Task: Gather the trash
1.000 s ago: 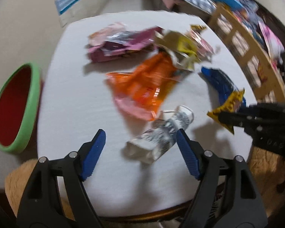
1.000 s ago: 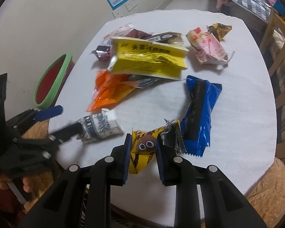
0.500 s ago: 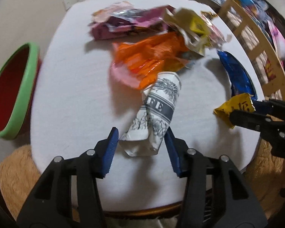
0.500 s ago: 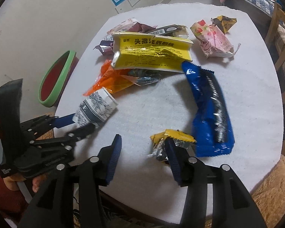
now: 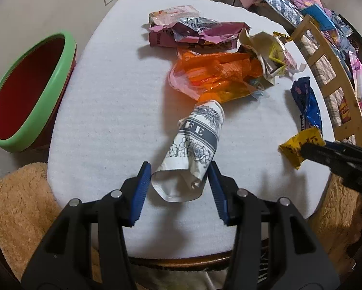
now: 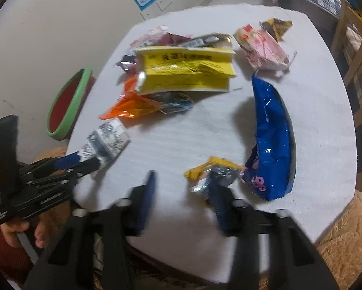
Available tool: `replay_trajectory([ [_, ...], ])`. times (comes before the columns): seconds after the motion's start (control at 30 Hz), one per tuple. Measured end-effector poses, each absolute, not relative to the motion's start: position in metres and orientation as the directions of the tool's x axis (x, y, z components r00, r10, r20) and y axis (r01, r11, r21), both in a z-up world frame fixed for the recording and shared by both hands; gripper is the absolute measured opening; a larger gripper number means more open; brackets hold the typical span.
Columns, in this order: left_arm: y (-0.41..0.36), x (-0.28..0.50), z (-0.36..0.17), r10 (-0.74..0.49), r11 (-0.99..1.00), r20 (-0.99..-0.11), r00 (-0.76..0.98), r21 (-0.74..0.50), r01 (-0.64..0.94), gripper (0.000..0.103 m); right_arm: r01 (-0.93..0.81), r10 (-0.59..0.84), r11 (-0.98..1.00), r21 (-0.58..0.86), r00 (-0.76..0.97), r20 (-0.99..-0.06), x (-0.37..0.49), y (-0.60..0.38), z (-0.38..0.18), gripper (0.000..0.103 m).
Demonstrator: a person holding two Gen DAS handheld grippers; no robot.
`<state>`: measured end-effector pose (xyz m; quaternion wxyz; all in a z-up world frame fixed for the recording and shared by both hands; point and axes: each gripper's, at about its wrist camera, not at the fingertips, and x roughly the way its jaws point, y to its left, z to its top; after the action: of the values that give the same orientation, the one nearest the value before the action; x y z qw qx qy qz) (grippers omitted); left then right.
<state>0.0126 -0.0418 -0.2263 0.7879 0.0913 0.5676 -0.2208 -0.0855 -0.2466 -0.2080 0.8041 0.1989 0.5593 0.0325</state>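
Note:
A white wrapper with a grey flower print [image 5: 193, 145] lies lengthwise on the white table [image 5: 108, 108]. My left gripper [image 5: 178, 169] is shut on its near end, both blue pads against the crumpled foil. The right wrist view shows the same hold from the side, the left gripper [image 6: 89, 162] with the white wrapper [image 6: 108, 137] sticking out of it. A small yellow wrapper [image 6: 212, 169] rests against the right finger of my right gripper [image 6: 183, 181]. Its jaws are closing and blurred, with the left pad still apart from the wrapper. A green-rimmed red bin [image 5: 60, 72] stands left of the table.
Further back lie an orange wrapper [image 5: 217, 75], a purple one [image 5: 193, 33], a big yellow packet [image 6: 185, 70] and a pink packet [image 6: 263, 48]. A blue wrapper [image 6: 272, 140] lies at the right. A wooden rail [image 5: 325, 72] borders the right side. Tan fluffy cushions [image 5: 16, 205] sit below the table edge.
My left gripper went from wide open to shut on the white wrapper. My right gripper let go of the yellow wrapper, which now lies on the table by its right finger.

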Motion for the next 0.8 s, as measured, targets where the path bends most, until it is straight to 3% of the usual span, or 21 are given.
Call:
replay_trajectory([
  [0.07,-0.039,0.013,-0.224,-0.245,0.889,-0.932,0.268,-0.106,0.444,0.046,0.189,0.275,0.913,0.361,0.368,-0.888,-0.082,-0.249,-0.213,0.007],
  [0.8,0.007,0.029,-0.17,-0.236,0.945,-0.86,0.453,-0.094,0.314,0.044,0.022,0.312,0.929,0.369,0.486,-0.816,-0.054,-0.2,-0.153,0.007],
])
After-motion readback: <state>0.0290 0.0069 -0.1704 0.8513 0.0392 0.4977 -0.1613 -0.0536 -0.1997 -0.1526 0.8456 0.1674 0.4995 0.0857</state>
